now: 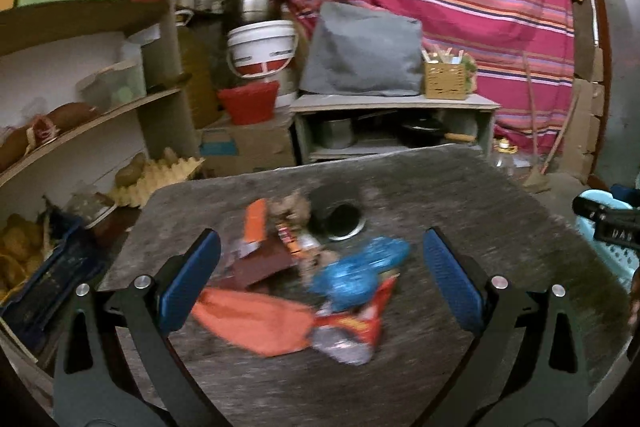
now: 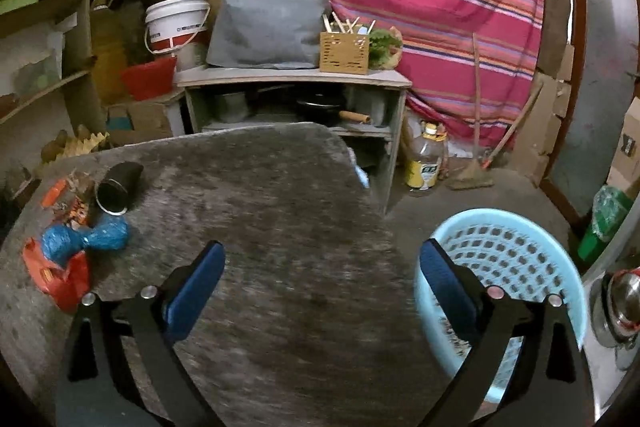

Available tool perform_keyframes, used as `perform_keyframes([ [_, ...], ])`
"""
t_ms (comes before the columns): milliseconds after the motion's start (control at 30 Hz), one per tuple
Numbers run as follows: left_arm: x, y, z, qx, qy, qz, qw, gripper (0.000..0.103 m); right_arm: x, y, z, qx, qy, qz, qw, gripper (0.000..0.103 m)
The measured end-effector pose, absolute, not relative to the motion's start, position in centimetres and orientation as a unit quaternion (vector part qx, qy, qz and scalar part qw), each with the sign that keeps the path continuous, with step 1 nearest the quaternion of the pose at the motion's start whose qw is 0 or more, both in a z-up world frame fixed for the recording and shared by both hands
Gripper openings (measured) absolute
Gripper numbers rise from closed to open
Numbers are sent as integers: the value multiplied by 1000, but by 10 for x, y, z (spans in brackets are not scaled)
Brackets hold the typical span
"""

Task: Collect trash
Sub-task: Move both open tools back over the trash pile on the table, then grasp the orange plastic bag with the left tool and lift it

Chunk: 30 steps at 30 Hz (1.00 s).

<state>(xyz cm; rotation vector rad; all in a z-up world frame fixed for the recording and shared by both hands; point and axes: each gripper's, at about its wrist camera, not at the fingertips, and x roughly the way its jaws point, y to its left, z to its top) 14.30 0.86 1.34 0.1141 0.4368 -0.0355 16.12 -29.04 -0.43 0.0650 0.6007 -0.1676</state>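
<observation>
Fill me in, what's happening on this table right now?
A person holding two grippers is clearing trash. Both the left gripper and the right gripper are open and empty. The left one faces a pile of wrappers on the table, next to a tipped dark cup. The right one points over bare table beside a light blue basket on the floor. Nothing is picked up yet.

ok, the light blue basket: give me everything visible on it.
The light blue basket looks like moulded plastic, round, with a smooth rim and walls perforated in a grid of rounded holes. It stands upright and open-topped on the floor, just off the table's right edge. Its inside looks mostly bare, with dark specks near the bottom. The right gripper, open, overlaps its near-left rim in the picture; contact can't be told. The left wrist view catches only a sliver of it.
</observation>
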Motion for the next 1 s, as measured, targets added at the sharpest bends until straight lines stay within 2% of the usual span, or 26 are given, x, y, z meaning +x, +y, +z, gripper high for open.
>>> perform_keyframes([
  [567, 165, 120, -28, 1, 275, 42, 960, 98, 193, -225, -21, 3, 316, -91, 944, 96],
  [867, 196, 131, -66, -12, 339, 27, 940, 97, 210, -210, -34, 21, 346, -87, 934, 98],
  [933, 205, 125, -74, 3, 349, 28, 937, 95, 214, -205, -37, 22, 355, -75, 932, 98],
  [1000, 214, 121, -81, 11, 367, 19, 930, 86, 216, -201, -40, 33, 362, -55, 930, 98],
])
